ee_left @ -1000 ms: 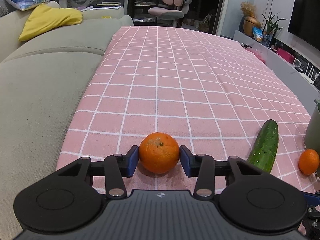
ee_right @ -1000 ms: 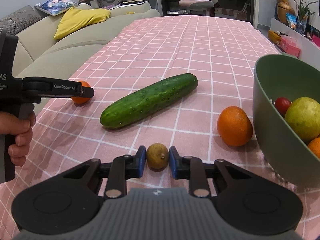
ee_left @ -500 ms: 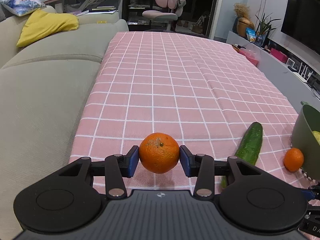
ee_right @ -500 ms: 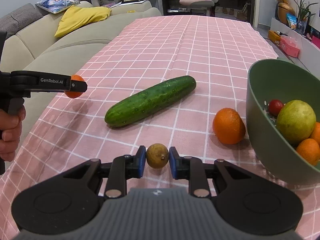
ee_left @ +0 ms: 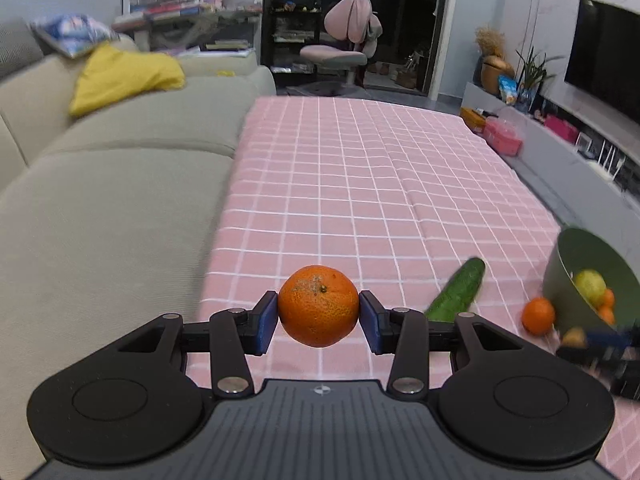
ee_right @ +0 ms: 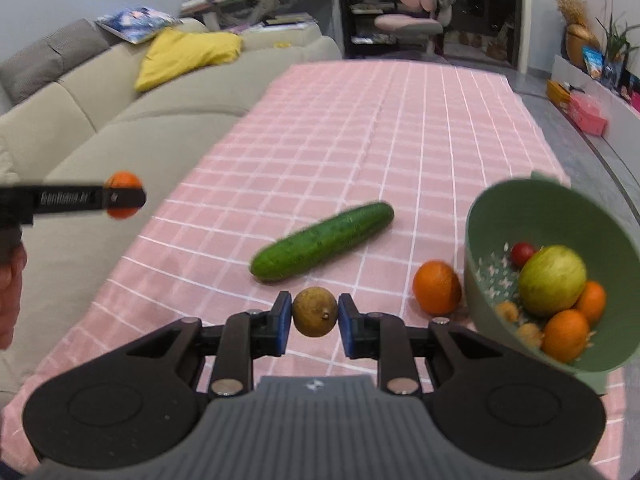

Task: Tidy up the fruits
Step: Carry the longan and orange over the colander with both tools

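Note:
My left gripper (ee_left: pixel 319 317) is shut on an orange tangerine (ee_left: pixel 319 305) and holds it in the air above the near left of the pink checked table; it also shows at the left of the right wrist view (ee_right: pixel 124 197). My right gripper (ee_right: pixel 314 317) is shut on a small brownish-yellow fruit (ee_right: pixel 314 312), held above the table. A green bowl (ee_right: pixel 492 216) at the right holds a green-yellow fruit (ee_right: pixel 552 280), oranges and a small red fruit. An orange (ee_right: pixel 436 287) lies on the cloth beside the bowl. A cucumber (ee_right: pixel 322 242) lies in the middle.
A grey sofa (ee_left: pixel 100 208) runs along the table's left edge, with a yellow cushion (ee_left: pixel 124 76). A pink chair (ee_left: pixel 344 44) stands beyond the far end. A low TV shelf (ee_left: pixel 560 152) with boxes lines the right side.
Both grippers have risen from the table with their fruits. The table and bowl look lower and farther in both views, and more of the bowl's inside shows.

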A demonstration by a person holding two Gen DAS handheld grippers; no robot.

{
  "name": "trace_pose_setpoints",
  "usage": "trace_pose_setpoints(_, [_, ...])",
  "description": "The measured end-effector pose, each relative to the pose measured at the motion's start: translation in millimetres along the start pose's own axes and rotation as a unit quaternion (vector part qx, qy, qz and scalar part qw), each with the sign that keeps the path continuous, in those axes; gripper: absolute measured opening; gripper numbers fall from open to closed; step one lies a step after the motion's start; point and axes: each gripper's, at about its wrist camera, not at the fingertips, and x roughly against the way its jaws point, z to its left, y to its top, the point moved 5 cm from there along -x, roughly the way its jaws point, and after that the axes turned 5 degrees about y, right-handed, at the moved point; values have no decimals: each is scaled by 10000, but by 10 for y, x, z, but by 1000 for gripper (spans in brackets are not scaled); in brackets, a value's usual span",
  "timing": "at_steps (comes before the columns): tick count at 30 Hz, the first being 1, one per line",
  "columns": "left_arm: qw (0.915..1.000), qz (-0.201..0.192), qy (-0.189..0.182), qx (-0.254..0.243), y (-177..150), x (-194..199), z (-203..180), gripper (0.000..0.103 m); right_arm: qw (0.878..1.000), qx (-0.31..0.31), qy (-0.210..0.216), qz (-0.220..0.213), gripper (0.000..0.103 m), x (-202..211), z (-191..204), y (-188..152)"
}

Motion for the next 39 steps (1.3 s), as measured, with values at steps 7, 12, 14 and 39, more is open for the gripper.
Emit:
trace_pose_setpoints(7, [9984, -13, -290, -480, -196, 708, -453, 49, 9995, 137, 199, -207, 21, 742, -74, -33])
trace_pose_setpoints(12, [9940, 60, -693, -849, -345, 1004, -903, 49, 9996, -64, 166, -216, 21, 1281, -379, -226])
trace_pose_setpoints(14, [9906, 50, -890, -1037, -350, 1087, -1121, 49, 9996, -143, 108, -225, 21, 1486, -525, -283])
trace_pose_setpoints(39, [9236, 160, -1464, -3539, 180, -490, -3245, 49, 9984, 276, 486, -71, 21, 1266, -1736, 597])
